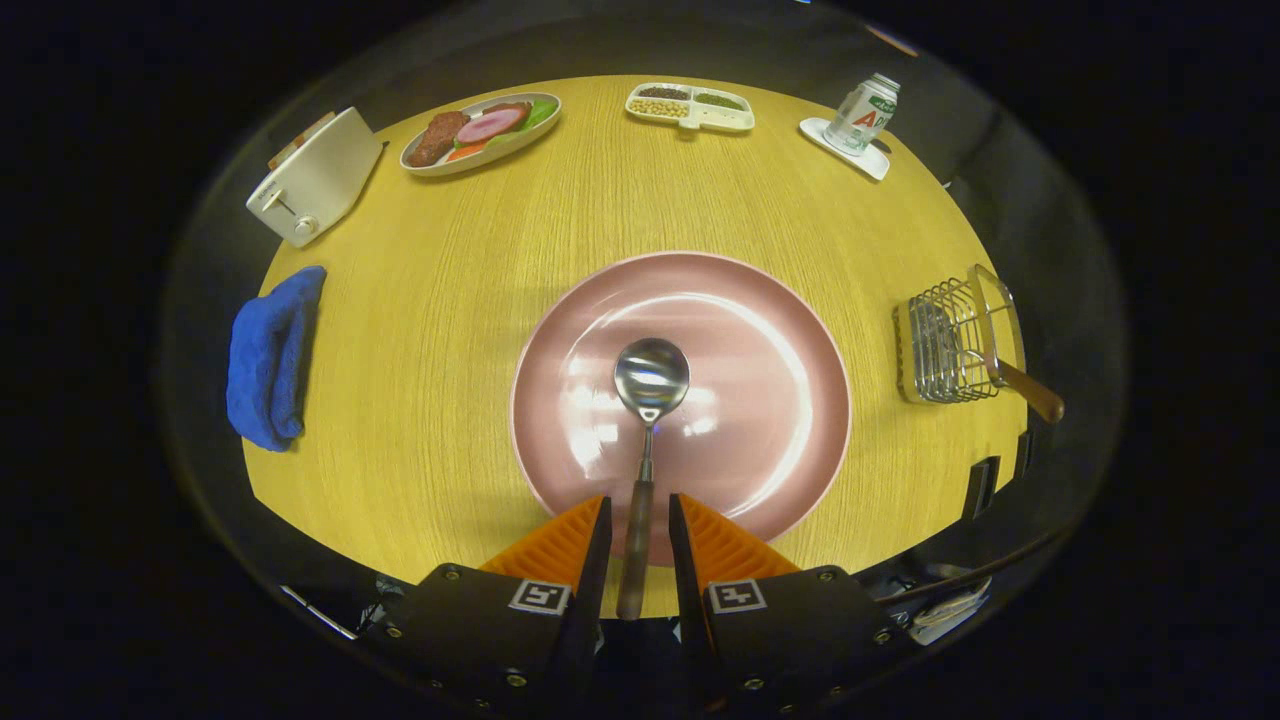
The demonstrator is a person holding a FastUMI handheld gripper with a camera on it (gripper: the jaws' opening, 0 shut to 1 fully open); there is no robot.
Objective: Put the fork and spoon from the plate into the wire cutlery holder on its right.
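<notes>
The tongs (640, 540) are standing slightly open, their two fingers (590, 550) flanking the wooden handle of the spoon (650, 385); a narrow gap is showing on each side of the handle, so whether either finger is touching it cannot be told. The spoon is lying with its bowl face up near the middle of the pink plate (770, 330), its handle running back over the plate's near rim and between the fingers. The plate is sitting on the yellow wooden counter (450, 330), close to the counter's near edge.

Toward the right edge of the counter, well apart from the plate, the wire cutlery holder (945, 345) is standing with the fork (1025, 390) already in it, the fork's wooden handle sticking out over the edge. At the left edge a folded blue cloth (270, 360) is lying.

Along the far edge, from the left corner to the right: a white toaster (315, 180), an oval dish of sliced food (480, 135), a divided tray of beans and seeds (690, 107), and a small bottle (862, 115) standing on a white coaster (850, 150).
</notes>
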